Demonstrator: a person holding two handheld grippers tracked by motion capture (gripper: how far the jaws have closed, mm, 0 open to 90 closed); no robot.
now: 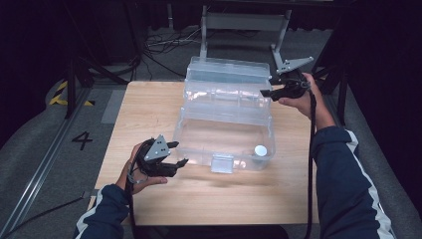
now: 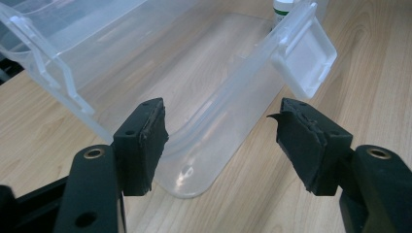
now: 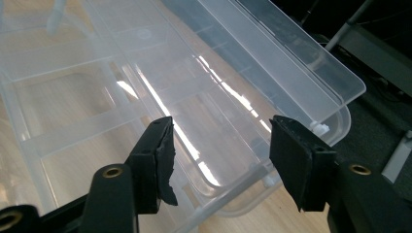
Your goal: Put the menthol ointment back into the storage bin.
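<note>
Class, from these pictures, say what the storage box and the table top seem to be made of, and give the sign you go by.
Storage box: probably clear, glossy plastic; the table shows through its walls and light glints on them. Table top: looks like pale wood or a wood-look laminate with a smooth matt finish; grain lines run across it.

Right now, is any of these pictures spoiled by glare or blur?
High view: the table is well lit and its surroundings are dark; the clear box looks pale. Left gripper view: soft glare on the box, jaws sharp. Right gripper view: bright streaks of glare cross the box, and its far end is washed out.
</note>
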